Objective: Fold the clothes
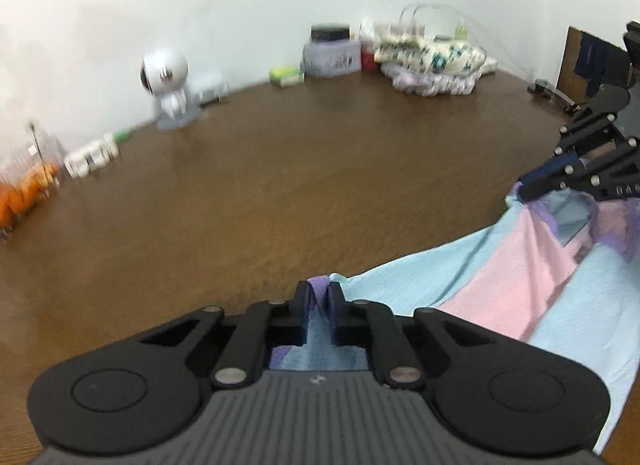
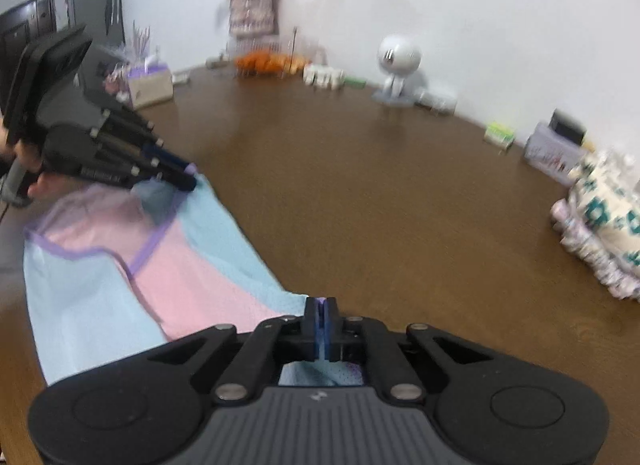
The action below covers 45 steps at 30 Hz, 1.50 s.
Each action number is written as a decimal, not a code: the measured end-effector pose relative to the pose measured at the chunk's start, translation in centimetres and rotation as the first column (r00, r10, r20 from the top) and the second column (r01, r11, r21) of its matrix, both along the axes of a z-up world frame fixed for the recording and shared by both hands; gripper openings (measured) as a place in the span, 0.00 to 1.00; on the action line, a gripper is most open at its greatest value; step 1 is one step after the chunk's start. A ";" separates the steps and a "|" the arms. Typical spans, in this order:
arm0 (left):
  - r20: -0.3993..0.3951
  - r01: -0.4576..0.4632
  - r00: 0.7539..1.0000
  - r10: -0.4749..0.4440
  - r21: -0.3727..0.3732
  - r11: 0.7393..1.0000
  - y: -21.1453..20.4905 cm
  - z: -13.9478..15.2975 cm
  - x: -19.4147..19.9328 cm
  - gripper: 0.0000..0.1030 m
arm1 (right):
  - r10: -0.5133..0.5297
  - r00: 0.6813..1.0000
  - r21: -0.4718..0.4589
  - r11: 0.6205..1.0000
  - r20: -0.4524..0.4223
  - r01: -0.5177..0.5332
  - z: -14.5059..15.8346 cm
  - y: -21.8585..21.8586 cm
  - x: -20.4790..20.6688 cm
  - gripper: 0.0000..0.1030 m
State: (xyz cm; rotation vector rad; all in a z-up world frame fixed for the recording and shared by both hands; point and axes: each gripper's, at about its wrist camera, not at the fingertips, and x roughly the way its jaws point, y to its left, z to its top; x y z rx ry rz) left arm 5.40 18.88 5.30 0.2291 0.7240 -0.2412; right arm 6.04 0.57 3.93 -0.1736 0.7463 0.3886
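- Garment [image 2: 192, 277]: a thin mesh top in light blue and pink with purple trim; it hangs stretched between the two grippers over the near part of the brown table [image 1: 280, 185], well apart from the pile of folded laundry [image 1: 432, 61] by the wall.
- Left gripper [image 1: 319, 297]: fingers together, clamped on a purple-trimmed edge of the garment; cloth bunches between the pads.
- Right gripper [image 2: 320, 311]: fingers pressed together on another trimmed edge; blue mesh shows behind the pads.
- Both views are blurred, so the exact part of the garment held by each gripper cannot be told; the purple neckline lies between the two grips, nearer the left gripper.
- Handling, as a judgement: the fabric is light, soft and limp; it sags between the grips and will not keep a shape unsupported; the mesh looks smooth and may slip from a shallow pinch.
- Hold points, as a judgement: grip on the doubled purple trim, where the cloth is thickest; keep the edge taut between the grips so it lies flat.
- Whether any fold is already made cannot be told.
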 end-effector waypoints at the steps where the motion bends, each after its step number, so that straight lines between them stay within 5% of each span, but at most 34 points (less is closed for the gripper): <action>1: 0.027 0.002 1.000 -0.002 0.013 1.000 -0.3 0.6 -1.0 0.08 | 0.006 1.000 0.009 1.000 0.021 -0.006 0.8 -0.1 -0.7 0.01; 6: 0.113 -0.010 0.994 -0.005 0.140 0.990 -3.0 0.7 -9.2 0.08 | 0.077 0.993 0.013 0.997 0.095 -0.079 3.7 0.2 -6.8 0.00; 12: -0.006 -0.125 0.992 0.126 0.119 0.985 -1.9 -2.7 -14.7 0.12 | 0.245 0.969 -0.066 0.967 -0.033 -0.247 -0.4 2.8 -12.9 0.01; 14: -0.010 -0.210 0.978 0.211 0.020 0.977 0.1 -1.7 -14.6 0.28 | 0.244 0.970 -0.054 0.968 -0.012 -0.244 0.0 2.4 -13.3 0.06; 15: -0.027 -0.251 0.968 0.250 -0.042 0.967 1.0 -1.2 -13.6 0.46 | 0.232 0.973 -0.040 0.972 0.007 -0.231 0.6 1.9 -13.2 0.07; 17: -0.074 -0.331 0.944 0.323 -0.169 0.928 2.6 -0.1 -11.2 0.52 | 0.163 0.986 -0.018 0.987 0.044 -0.162 1.7 0.5 -12.5 0.11; 20: -0.161 -0.444 0.896 0.414 -0.345 0.827 5.0 1.4 -7.5 0.60 | 0.054 0.996 0.005 0.999 0.072 -0.054 2.8 -1.2 -10.7 0.16; 23: -0.246 -0.543 0.838 0.487 -0.298 0.785 5.0 0.7 -4.4 0.60 | 0.038 0.998 0.021 0.999 0.055 -0.040 2.4 -0.9 -9.1 0.18; 25: -0.294 -0.571 0.818 0.494 -0.319 0.756 5.0 0.0 -3.3 0.56 | 0.028 0.999 0.031 0.999 0.043 -0.030 2.2 -0.7 -8.1 0.31; 26: -0.318 -0.585 0.808 0.497 -0.329 0.741 5.0 -0.4 -2.8 0.50 | 0.023 0.999 0.036 0.999 0.037 -0.025 2.1 -0.6 -7.5 0.43; 27: -0.341 -0.599 0.797 0.499 -0.338 0.726 5.0 -0.7 -2.3 0.34 | 0.018 0.999 0.041 0.999 0.031 -0.019 2.0 -0.5 -7.0 0.45; 28: -0.361 -0.614 0.785 0.504 -0.347 0.709 5.1 -1.2 -2.1 0.22 | 0.013 1.000 0.046 0.999 0.025 -0.014 1.9 -0.3 -6.5 0.44; 31: -0.319 -0.649 0.761 0.565 -0.385 0.657 6.6 -2.0 -3.3 0.05 | 0.000 1.000 0.062 0.998 0.007 0.000 1.5 0.0 -4.9 0.43; 33: -0.303 -0.680 0.728 0.615 -0.436 0.589 7.9 -2.4 -5.0 0.03 | 0.011 0.999 0.076 0.997 -0.032 -0.009 0.3 0.9 -3.3 0.33; 34: -0.298 -0.693 0.709 0.639 -0.463 0.553 8.6 -2.7 -5.9 0.03 | 0.013 0.999 0.080 0.997 -0.052 -0.009 -0.3 1.3 -2.7 0.11; 35: -0.292 -0.701 0.695 0.657 -0.478 0.529 9.1 -2.8 -6.3 0.03 | 0.026 0.999 0.070 0.997 -0.031 -0.024 -0.4 1.7 -3.3 0.04; 41: -0.281 -0.731 0.638 0.717 -0.516 0.447 10.8 -3.4 -8.8 0.06 | 0.126 0.984 -0.043 0.992 0.129 -0.121 0.3 3.9 -8.1 0.03; 45: -0.290 -0.736 0.619 0.730 -0.540 0.409 11.8 -3.4 -9.8 0.05 | 0.204 0.971 -0.157 0.970 0.125 -0.183 -1.2 5.4 -10.7 0.03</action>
